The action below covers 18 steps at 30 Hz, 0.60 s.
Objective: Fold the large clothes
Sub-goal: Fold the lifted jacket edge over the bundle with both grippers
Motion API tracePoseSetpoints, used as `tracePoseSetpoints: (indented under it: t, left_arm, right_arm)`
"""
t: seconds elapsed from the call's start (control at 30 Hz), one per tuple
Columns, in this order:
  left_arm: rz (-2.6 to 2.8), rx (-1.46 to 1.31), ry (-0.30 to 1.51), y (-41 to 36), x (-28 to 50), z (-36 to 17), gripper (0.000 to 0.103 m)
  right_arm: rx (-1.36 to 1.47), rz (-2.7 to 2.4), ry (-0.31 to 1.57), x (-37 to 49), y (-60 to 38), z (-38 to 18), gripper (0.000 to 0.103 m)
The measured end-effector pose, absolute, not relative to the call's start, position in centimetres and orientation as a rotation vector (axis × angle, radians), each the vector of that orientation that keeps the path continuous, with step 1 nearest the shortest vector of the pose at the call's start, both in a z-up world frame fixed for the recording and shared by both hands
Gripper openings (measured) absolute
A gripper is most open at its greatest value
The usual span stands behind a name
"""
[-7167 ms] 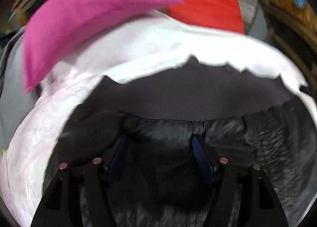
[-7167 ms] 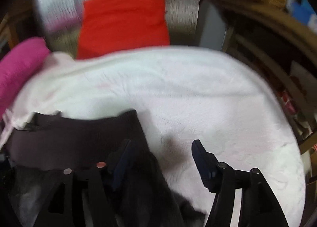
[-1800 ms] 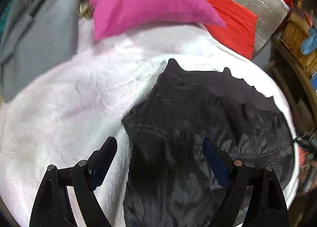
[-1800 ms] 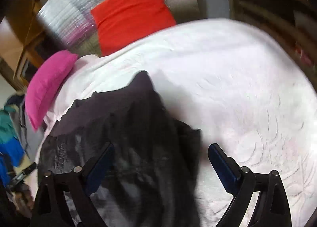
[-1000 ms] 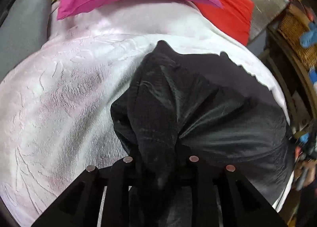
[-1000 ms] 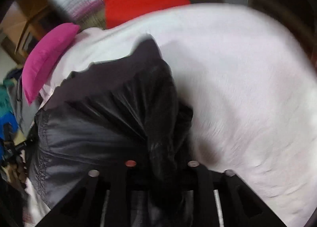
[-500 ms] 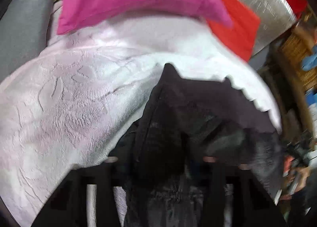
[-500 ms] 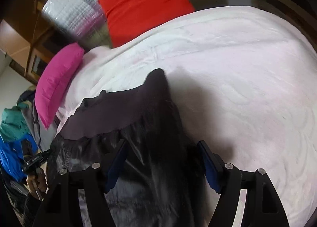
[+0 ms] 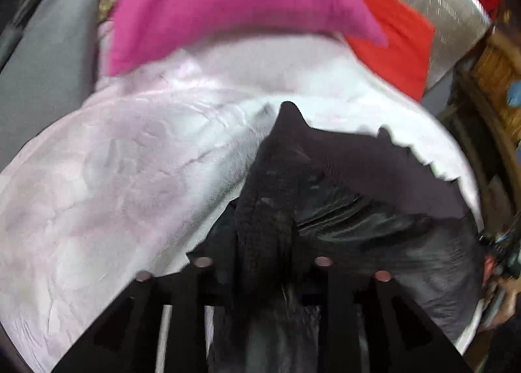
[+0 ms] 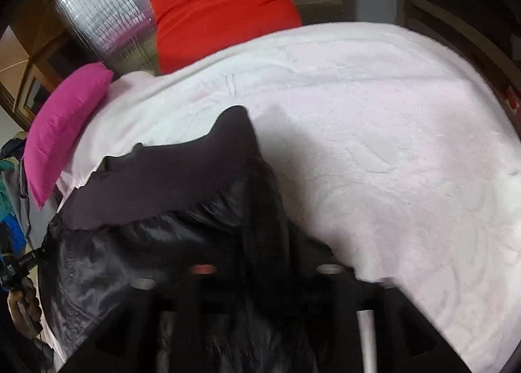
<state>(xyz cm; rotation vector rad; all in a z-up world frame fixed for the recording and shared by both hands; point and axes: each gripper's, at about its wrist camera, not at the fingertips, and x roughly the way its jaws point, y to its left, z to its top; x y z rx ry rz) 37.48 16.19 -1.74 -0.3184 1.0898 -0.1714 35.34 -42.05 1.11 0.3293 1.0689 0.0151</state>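
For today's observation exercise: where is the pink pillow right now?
The pink pillow fills the top of the left wrist view, resting on the far edge of the blanket, left of the red pillow, beyond the jacket.

A shiny black jacket [image 9: 374, 226] with a ribbed knit hem lies bunched on the bed's near edge.
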Motion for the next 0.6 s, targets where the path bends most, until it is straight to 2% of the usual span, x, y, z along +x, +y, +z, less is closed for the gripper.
tracePoseSetpoints:
  t: [0.03, 0.1, 0.13, 0.4, 0.6]
  left_arm:
    - [-0.167, -0.350, 1.063, 17.1, 36.8, -1.0, 0.054]
    - [-0.135, -0.405, 1.004, 19.4, 34.7, 0.4, 0.071]
    - [-0.134, -0.419, 0.990, 19.8, 34.0, 0.5, 0.074]
    - [-0.187, -0.480, 1.030, 21.1, 28.8, -1.6, 0.074]
    - [-0.275, -0.520, 1.065, 19.0, 29.1, -3.0, 0.074]
  right_arm:
    - [0.341, 0.034, 1.036, 34.2, -42.3, 2.1, 0.086]
    - [0.355, 0.038, 0.989, 32.1, -42.8, 3.2, 0.087]
    - [0.385, 0.041, 0.985, 31.0, -43.7, 3.5, 0.087]
    - [0.620, 0.115, 1.028, 24.5, -46.7, 0.4, 0.087]
    - [0.660, 0.201, 1.039, 24.0, -45.9, -0.9, 0.087]
